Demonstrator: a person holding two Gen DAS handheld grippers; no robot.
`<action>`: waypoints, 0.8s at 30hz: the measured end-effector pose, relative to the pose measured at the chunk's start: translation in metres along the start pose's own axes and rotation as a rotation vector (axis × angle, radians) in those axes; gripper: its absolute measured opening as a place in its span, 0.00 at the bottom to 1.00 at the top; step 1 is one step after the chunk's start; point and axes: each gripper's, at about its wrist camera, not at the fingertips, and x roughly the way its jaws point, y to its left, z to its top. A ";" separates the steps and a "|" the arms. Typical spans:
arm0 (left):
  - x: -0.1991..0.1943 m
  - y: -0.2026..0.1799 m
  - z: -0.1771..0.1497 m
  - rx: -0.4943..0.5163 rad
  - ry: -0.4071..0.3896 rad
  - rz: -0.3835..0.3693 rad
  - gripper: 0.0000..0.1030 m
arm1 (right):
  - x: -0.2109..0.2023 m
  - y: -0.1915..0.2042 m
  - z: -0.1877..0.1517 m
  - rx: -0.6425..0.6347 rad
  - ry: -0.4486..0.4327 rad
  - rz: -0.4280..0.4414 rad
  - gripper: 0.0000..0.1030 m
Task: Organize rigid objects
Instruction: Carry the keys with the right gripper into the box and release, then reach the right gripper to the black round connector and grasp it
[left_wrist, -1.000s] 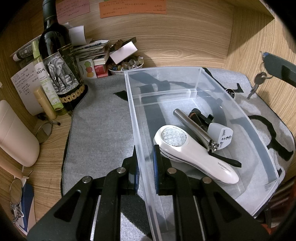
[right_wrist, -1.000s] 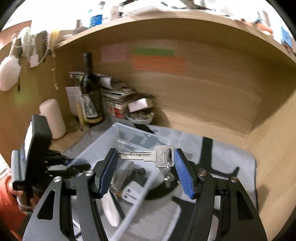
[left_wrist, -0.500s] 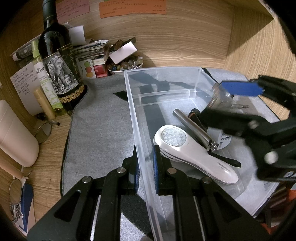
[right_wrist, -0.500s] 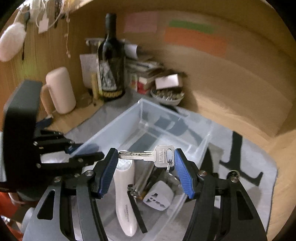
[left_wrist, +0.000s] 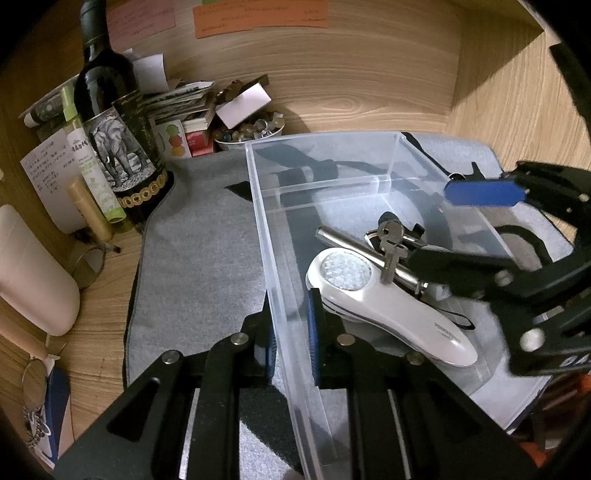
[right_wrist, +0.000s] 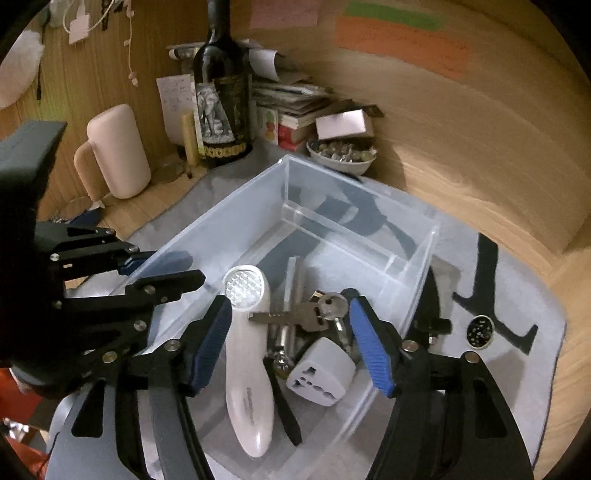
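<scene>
Left gripper: jaws nearly closed, pinching the near wall of the bin; we read this as steadying it.
Right gripper: jaws wide apart over the bin, nothing held between the pads.
Keys: inside the bin, lying across the metal rod and partly over the white device. In the left view the keys look free of the pads; whether they have fully settled, we cannot tell.
Bin contents: white device, metal rod, plug adapter, a black strap, keys. All sit in the larger compartment; the smaller one behind the divider holds nothing we can see.
Done: five rigid items are in the bin, judging by how they lie.
Left: a small round dark object lies on the grey mat just outside the bin's right wall; we take it as a likely next pick, though the view is too poor to identify it. Whether the clutter at the back of the desk belongs to the task, we cannot say.
Writing, device: grey print on the handle, starts "TOUCH", rest unreadable.
Writing, bottle: label with an elephant drawing and a band of gold coins; vertical text too small to read.
Writing, tube: green and white, Chinese characters, not legible.
Writing, wall notes: orange and pink sheets, handwriting not legible.
</scene>
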 end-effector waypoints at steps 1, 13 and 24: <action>0.000 0.000 0.000 -0.001 0.000 -0.001 0.12 | -0.003 -0.001 0.000 0.001 -0.009 -0.004 0.63; 0.000 -0.001 -0.001 0.000 -0.001 -0.003 0.12 | -0.058 -0.040 0.003 0.077 -0.148 -0.110 0.66; 0.000 0.000 0.000 0.002 -0.002 -0.005 0.12 | -0.056 -0.102 -0.006 0.223 -0.135 -0.224 0.67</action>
